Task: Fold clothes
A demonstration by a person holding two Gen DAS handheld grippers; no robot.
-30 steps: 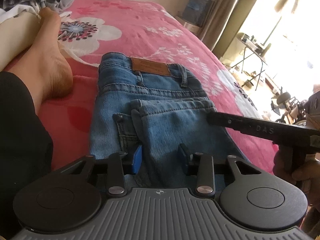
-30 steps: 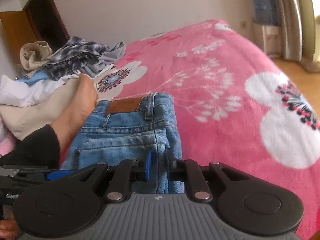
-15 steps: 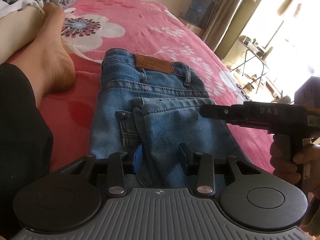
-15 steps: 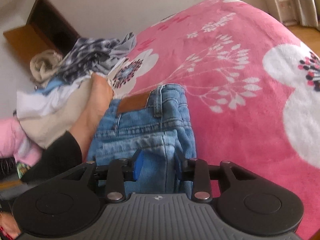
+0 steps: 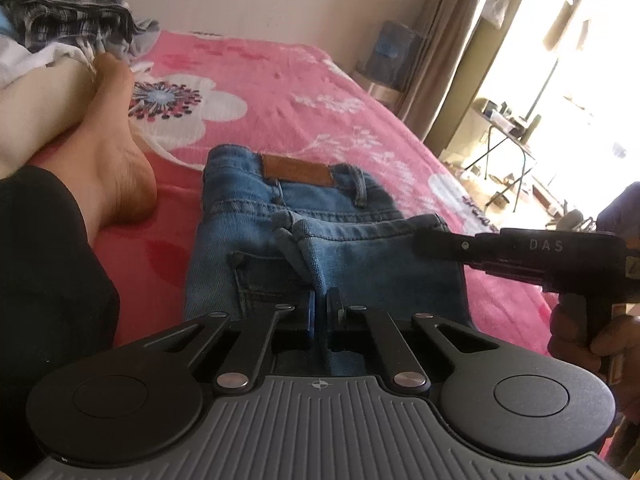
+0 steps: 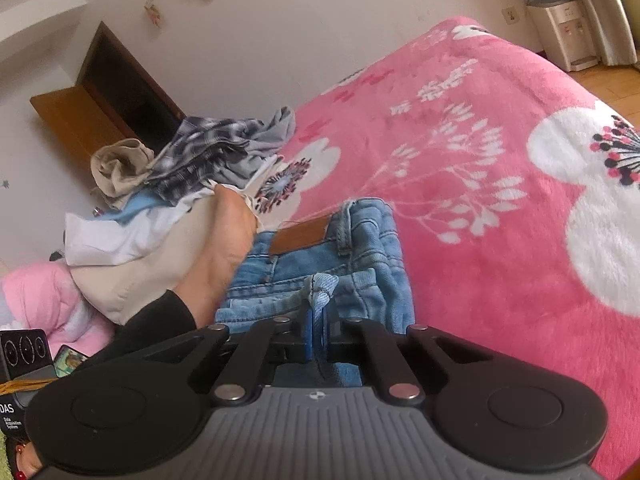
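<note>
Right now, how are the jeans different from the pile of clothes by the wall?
The jeans are folded flat; the pile of clothes is a crumpled heap. The jeans are one blue denim piece; the pile mixes plaid, white and beige. Both grippers, left and right, have their jaws shut on the jeans; nothing grips the pile. Both lie on the pink blanket.

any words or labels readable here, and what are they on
"DAS": on the side of the right tongs, seen from the left wrist view.
"DAS", smaller blurred lines under it: black device at the right wrist view's left edge.
Brown patch on the jeans: unreadable.
</note>
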